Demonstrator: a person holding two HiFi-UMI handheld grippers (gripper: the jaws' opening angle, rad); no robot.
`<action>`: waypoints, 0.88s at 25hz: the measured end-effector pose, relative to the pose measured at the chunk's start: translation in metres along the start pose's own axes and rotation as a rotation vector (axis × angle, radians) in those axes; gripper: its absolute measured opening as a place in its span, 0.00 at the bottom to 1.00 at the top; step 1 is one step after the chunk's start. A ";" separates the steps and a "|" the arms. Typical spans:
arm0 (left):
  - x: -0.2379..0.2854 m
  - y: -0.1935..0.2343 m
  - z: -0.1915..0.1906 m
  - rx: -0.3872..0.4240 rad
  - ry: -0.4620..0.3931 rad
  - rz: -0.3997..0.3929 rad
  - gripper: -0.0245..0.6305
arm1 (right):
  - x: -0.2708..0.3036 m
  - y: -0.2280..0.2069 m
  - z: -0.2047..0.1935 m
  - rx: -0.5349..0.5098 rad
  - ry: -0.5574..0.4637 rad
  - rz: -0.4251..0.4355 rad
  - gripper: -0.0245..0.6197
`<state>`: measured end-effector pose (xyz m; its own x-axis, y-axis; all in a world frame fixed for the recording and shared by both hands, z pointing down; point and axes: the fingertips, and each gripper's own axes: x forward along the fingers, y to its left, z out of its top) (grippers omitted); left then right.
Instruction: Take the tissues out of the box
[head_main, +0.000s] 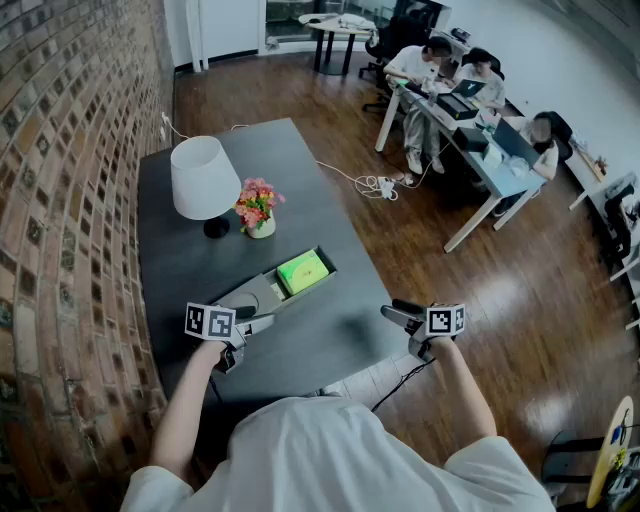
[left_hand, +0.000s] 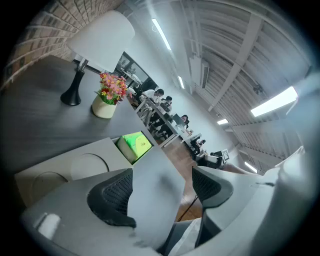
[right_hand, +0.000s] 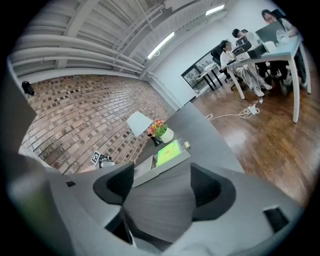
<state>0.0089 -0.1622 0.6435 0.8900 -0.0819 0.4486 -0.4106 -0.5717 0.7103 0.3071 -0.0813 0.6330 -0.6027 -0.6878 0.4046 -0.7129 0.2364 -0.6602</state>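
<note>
A bright green tissue pack (head_main: 302, 271) lies in the right end of a long grey open box (head_main: 255, 293) on the dark table (head_main: 330, 335). My left gripper (head_main: 262, 322) hovers just in front of the box's near left end, open and empty. My right gripper (head_main: 396, 314) hangs over the table's right edge, well apart from the box, open with nothing between its jaws. The left gripper view shows the pack (left_hand: 134, 144) and box (left_hand: 75, 165) beyond the gripper (left_hand: 162, 187). Past the gripper (right_hand: 162, 187) in the right gripper view lie the pack (right_hand: 169, 152) and box (right_hand: 145, 171).
A white lamp (head_main: 204, 180) and a small pot of flowers (head_main: 258, 208) stand behind the box. A brick wall (head_main: 60, 200) runs along the table's left side. People sit at desks (head_main: 455, 90) far right, with a cable and power strip (head_main: 378, 184) on the wooden floor.
</note>
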 end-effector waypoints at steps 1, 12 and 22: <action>-0.001 0.002 0.000 0.002 0.001 0.003 0.58 | -0.005 -0.003 0.002 -0.011 0.002 -0.016 0.59; -0.013 0.013 0.005 0.015 -0.009 0.038 0.58 | -0.017 -0.029 0.026 -0.119 -0.005 -0.090 0.62; -0.022 0.017 0.008 0.091 -0.012 0.091 0.58 | 0.030 -0.033 0.038 -0.310 0.141 -0.113 0.63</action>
<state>-0.0158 -0.1769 0.6417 0.8521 -0.1461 0.5026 -0.4710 -0.6330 0.6144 0.3260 -0.1360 0.6427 -0.5422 -0.6247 0.5619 -0.8396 0.3763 -0.3918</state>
